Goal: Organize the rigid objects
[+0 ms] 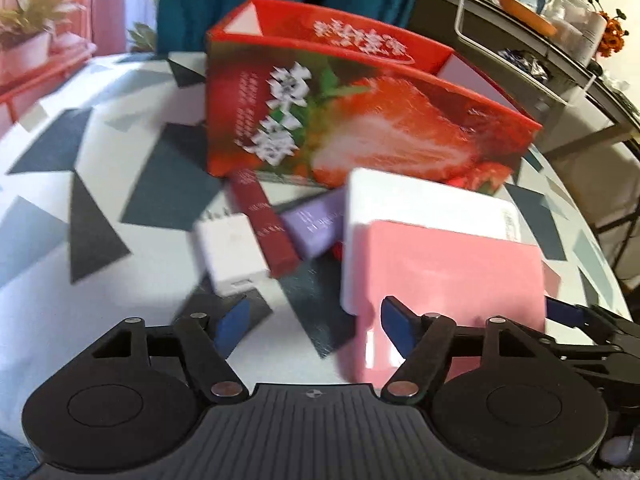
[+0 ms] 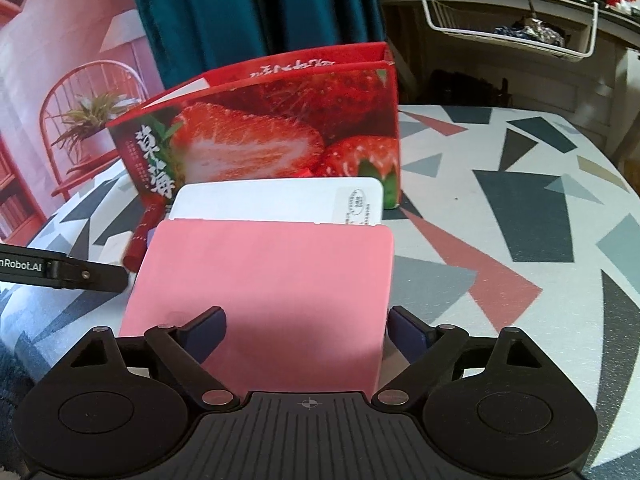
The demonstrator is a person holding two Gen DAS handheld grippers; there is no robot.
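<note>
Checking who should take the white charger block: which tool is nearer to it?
Left. The left tool sits just in front of the white charger block; the right tool straddles the pink case, farther off.

Open red strawberry-print cardboard box (image 2: 280, 128) stands far on triangle-patterned tablecloth (image 2: 520, 216). White flat rectangular box (image 2: 280, 200) lies near side of it, pink flat rectangular box (image 2: 264, 292) nearer, overlapping it. Left of these: purple small box (image 1: 314, 226), dark red slim box (image 1: 266, 228), white charger block (image 1: 230, 252) leftmost.
</note>
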